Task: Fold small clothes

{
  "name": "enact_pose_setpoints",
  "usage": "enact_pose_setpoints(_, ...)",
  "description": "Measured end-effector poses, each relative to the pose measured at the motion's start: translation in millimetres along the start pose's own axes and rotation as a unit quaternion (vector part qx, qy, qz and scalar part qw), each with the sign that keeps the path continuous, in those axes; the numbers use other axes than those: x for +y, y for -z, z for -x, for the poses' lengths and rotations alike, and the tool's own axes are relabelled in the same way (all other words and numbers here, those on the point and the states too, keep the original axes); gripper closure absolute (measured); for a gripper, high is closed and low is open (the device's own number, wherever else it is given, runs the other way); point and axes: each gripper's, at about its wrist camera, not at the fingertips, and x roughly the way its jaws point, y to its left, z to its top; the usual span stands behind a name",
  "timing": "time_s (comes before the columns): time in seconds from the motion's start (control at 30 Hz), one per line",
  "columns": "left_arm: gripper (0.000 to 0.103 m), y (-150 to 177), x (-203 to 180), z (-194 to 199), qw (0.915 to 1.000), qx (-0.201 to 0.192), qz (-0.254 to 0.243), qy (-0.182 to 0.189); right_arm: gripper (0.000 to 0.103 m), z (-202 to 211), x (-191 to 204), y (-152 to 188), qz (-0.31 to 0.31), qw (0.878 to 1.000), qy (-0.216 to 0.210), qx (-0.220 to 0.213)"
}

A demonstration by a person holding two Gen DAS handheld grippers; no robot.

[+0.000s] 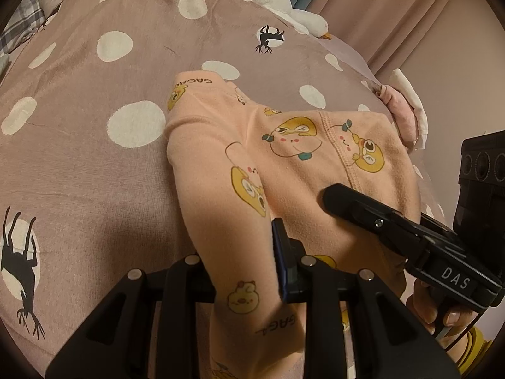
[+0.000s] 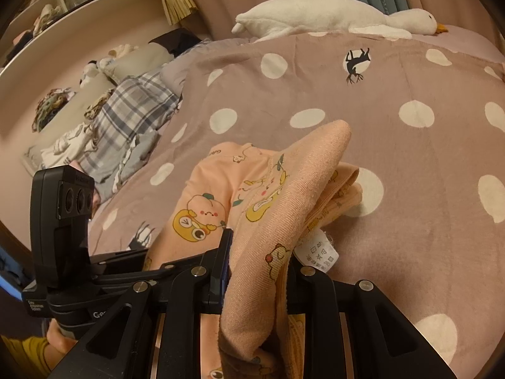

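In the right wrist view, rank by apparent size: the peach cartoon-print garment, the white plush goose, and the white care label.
1. Peach cartoon-print garment, though nearness to the camera inflates it.
2. White plush goose.
3. White care label.

Right tool (image 2: 252,271) clamps peach garment (image 2: 277,208) above dotted blanket (image 2: 394,164).

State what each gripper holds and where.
Both hold the peach printed garment: left gripper pinches a fabric fold; right gripper clamps bunched cloth near the care label.

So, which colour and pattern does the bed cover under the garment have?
The bed cover is dusty pink with white dots and black deer silhouettes, clearest in the right wrist view.
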Motion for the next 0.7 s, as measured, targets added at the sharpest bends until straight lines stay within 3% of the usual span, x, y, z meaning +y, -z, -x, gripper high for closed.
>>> enact_pose_setpoints(0.7,0.075,-3,13,-20,0.9997,0.023,0.008,-0.010,0.078,-17,-17,1,-0.023,0.999,0.004,0.024)
